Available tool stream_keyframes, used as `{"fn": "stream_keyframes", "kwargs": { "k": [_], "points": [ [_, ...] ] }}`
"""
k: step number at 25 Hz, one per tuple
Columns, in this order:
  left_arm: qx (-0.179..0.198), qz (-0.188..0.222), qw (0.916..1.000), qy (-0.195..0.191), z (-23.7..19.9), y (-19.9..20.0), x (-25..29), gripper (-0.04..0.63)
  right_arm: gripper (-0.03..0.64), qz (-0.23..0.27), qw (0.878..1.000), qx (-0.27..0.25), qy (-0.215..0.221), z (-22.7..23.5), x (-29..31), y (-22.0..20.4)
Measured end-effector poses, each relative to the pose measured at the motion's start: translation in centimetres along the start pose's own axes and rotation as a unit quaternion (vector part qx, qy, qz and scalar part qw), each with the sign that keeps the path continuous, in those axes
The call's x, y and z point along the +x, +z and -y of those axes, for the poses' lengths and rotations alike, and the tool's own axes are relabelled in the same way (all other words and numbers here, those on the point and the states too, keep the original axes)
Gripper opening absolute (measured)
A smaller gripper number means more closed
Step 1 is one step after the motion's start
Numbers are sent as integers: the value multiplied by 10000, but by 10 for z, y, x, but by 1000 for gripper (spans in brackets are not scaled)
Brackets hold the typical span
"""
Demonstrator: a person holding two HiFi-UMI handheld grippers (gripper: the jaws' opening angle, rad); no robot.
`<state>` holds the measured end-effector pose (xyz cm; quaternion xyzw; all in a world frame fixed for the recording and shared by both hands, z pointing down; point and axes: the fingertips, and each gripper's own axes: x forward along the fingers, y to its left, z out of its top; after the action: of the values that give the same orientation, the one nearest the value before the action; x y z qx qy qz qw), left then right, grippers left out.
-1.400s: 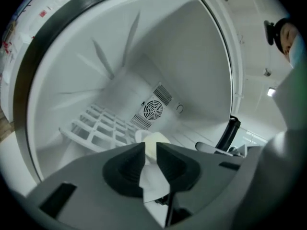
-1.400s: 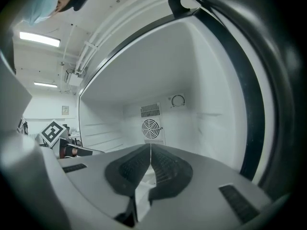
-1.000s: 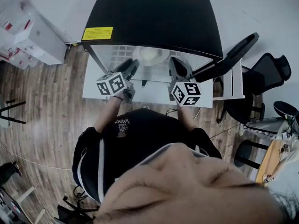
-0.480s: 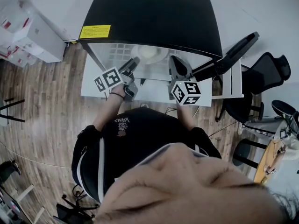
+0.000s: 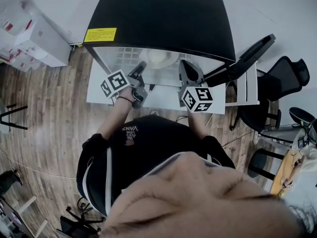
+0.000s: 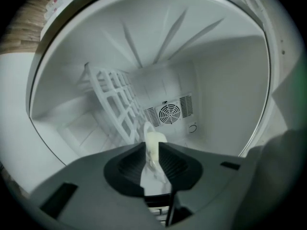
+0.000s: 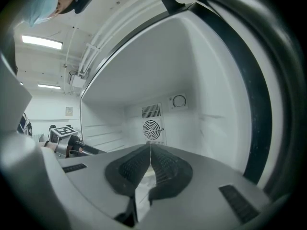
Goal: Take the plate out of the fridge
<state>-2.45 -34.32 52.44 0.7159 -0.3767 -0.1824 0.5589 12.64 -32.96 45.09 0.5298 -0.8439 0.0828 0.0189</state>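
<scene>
Both our arms reach forward into the open fridge [image 5: 163,19]. Our left tool [image 5: 139,72] is rolled sideways, clamped on the rim of the plate [image 5: 159,57], which is inside the fridge. Our right tool [image 5: 186,69] hangs just beside it, jaws pressed together, holding nothing.

In the head view, the black top [image 5: 158,14] of the fridge [image 5: 121,58] is covering the far rim of the plate [image 5: 159,57]. In the left gripper view, the left gripper [image 6: 152,146] is hiding the plate's lower part; only a thin edge-on strip is showing.
</scene>
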Motion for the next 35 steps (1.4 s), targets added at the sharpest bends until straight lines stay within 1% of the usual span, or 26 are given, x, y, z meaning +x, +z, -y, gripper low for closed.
{"fn": "stream_keyframes", "kwargs": {
  "k": [3, 6, 15, 22, 28, 31, 32, 33, 34, 35],
  "points": [
    [-59, 43, 9999, 120, -5, 0, 0, 57, 12, -7, 10000, 28, 12, 0, 0, -2],
    [-185, 91, 9997, 125, -7, 0, -1, 47, 12, -31, 10000, 51, 12, 1, 1, -5],
    [-418, 115, 9990, 65, -7, -2, -3, 40, 12, -167, 9997, 170, -43, 5, 12, -13],
    [-563, 105, 9984, -25, -7, -7, -8, 35, 14, -372, 9985, 376, -122, 11, 21, -23],
    [-538, 143, 9984, -88, -4, -6, -18, 34, 14, -559, 9976, 380, -164, 11, 28, -27],
    [-565, 156, 9982, -120, -4, -5, -25, 32, 20, -589, 9969, 502, -146, 9, 30, -28],
    [-572, 155, 9981, -137, -4, -5, -27, 32, 72, -606, 9964, 577, -113, 8, 31, -29],
    [-580, 149, 9981, -154, -5, -5, -29, 32, 190, -633, 9958, 657, -70, 7, 33, -30],
    [-587, 142, 9980, -171, -5, -6, -31, 32, 221, -672, 9951, 729, -34, 6, 34, -32],
    [-593, 134, 9980, -185, -5, -6, -32, 32, 221, -717, 9943, 783, -15, 6, 35, -33]
  ]
}}
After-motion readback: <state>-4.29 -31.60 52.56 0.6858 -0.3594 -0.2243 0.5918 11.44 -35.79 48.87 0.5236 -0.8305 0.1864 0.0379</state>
